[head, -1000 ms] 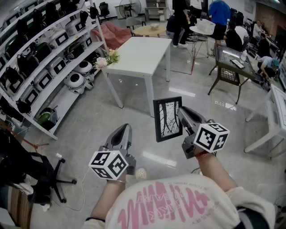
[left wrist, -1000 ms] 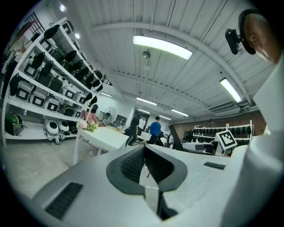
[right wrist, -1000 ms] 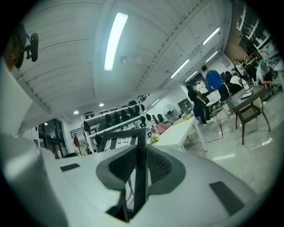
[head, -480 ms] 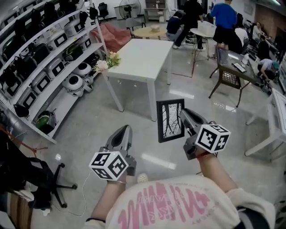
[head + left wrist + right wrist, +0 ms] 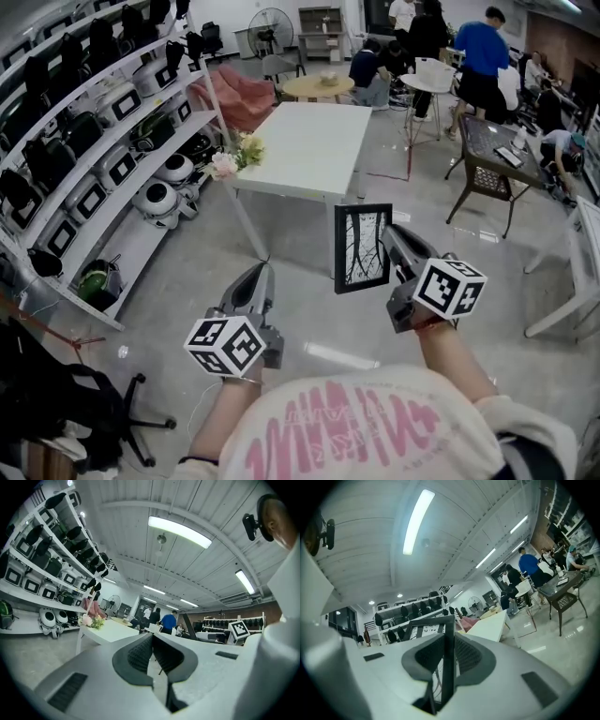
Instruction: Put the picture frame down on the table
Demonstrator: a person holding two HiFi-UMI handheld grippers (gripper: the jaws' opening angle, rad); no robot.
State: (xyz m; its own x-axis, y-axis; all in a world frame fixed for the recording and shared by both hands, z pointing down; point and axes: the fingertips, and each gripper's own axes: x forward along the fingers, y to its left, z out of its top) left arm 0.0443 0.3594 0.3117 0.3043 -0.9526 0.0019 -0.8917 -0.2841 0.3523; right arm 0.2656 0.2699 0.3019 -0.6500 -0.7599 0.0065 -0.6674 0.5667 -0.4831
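A black picture frame [image 5: 362,247] with a branch drawing stands upright in the air, clamped by its right edge in my right gripper [image 5: 392,242]. In the right gripper view the frame [image 5: 425,632] runs edge-on between the two dark pads. My left gripper [image 5: 260,277] hangs lower left of the frame, jaws shut with nothing between them [image 5: 152,649]. The white table [image 5: 305,141] stands ahead, beyond the frame, with a small bunch of flowers [image 5: 234,157] at its near left corner.
Shelves of helmets and appliances [image 5: 94,141] line the left side. A dark wicker table [image 5: 497,150] stands to the right, and a white desk edge [image 5: 581,272] at far right. Several people [image 5: 483,56] work at the back. A black office chair [image 5: 56,403] is at lower left.
The table has come nearer and sits higher in view as I walk toward it. The frame stays held in the right gripper, raised slightly.
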